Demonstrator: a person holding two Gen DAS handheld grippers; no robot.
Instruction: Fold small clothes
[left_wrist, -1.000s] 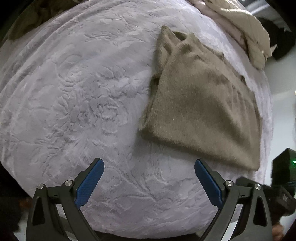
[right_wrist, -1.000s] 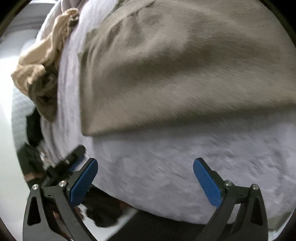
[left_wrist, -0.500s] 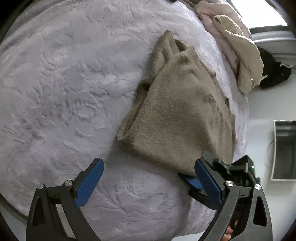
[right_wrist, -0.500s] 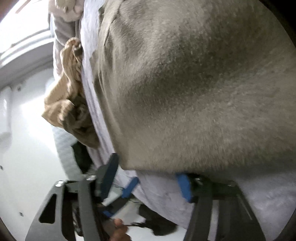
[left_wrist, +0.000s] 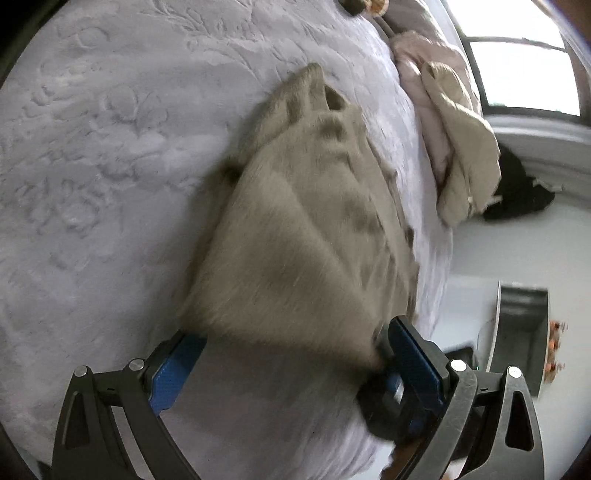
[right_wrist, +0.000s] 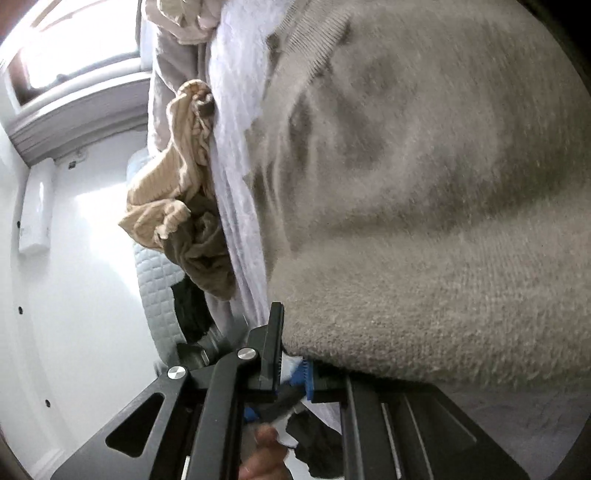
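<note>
A taupe knitted sweater (left_wrist: 306, 229) lies folded on a lavender embossed bedspread (left_wrist: 92, 166). My left gripper (left_wrist: 295, 360) is open. Its blue pads (left_wrist: 177, 365) stand wide apart on either side of the sweater's near hem, which sits between them. The right gripper (left_wrist: 391, 402) shows just behind the left's right finger, at the sweater's near right corner. In the right wrist view the sweater (right_wrist: 424, 221) fills the frame and my right gripper (right_wrist: 291, 365) has its fingers drawn close together on the hem's corner. The hem hides part of the blue pad.
A heap of beige and pink clothes (left_wrist: 461, 158) lies at the bed's far right edge, with a dark item (left_wrist: 517, 192) on the floor beyond. A beige ribbed garment (right_wrist: 173, 199) hangs over the bed's side. A person's finger (right_wrist: 266, 446) shows below the right gripper.
The left gripper has moved forward until its open fingers straddle the sweater's near hem. The right gripper has gone from wide open to shut at the hem's corner.
</note>
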